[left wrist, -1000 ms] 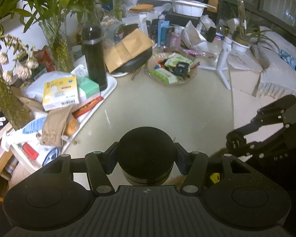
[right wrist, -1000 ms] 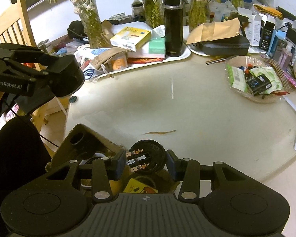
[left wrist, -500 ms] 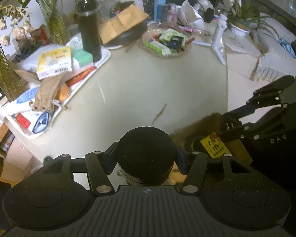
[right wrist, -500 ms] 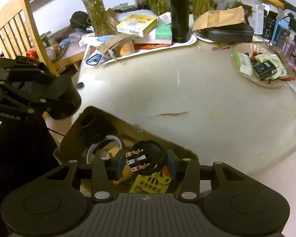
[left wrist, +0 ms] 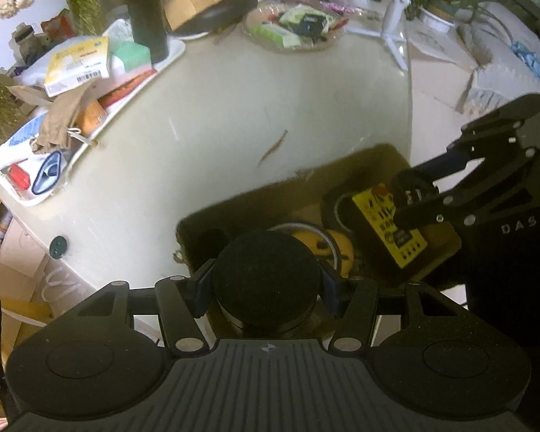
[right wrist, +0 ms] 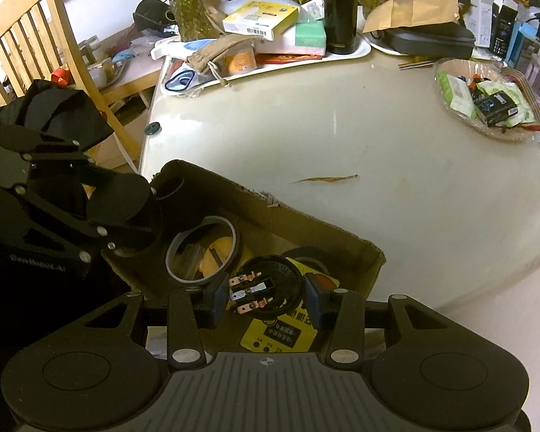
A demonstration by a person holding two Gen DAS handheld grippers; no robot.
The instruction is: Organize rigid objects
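In the left wrist view the left gripper (left wrist: 266, 284) is clamped on a squat black cylinder (left wrist: 266, 273) with a matte, faintly grainy round top and a shinier band lower down; its blue-padded fingers (left wrist: 202, 289) press the curved sides. It hangs over the near corner of an open brown cardboard box (left wrist: 374, 160) with a ragged torn rim, which sits against the rounded edge of a smooth, pale glossy table (left wrist: 270, 82). Inside lie a flat yellow card (left wrist: 381, 223) with black print and a thin ring of tape (left wrist: 327, 241) over something orange-yellow, though the dim interior makes that hard to make out. The right gripper (left wrist: 417, 201) reaches in from the right side. In the right wrist view the right gripper (right wrist: 266, 297) grips a round black plastic part (right wrist: 266, 284), hollow, with copper-coloured metal contacts set inside, low over the box (right wrist: 342, 237) and above the yellow card (right wrist: 280, 331). The tape ring (right wrist: 201, 248) leans on edge, its band translucent and dull-edged. The left gripper (right wrist: 126, 216) holds the black cylinder (right wrist: 115, 198) at the box's left end. A dry, slender brown leaf (right wrist: 327, 179) lies on the bare table (right wrist: 414, 198) beyond.
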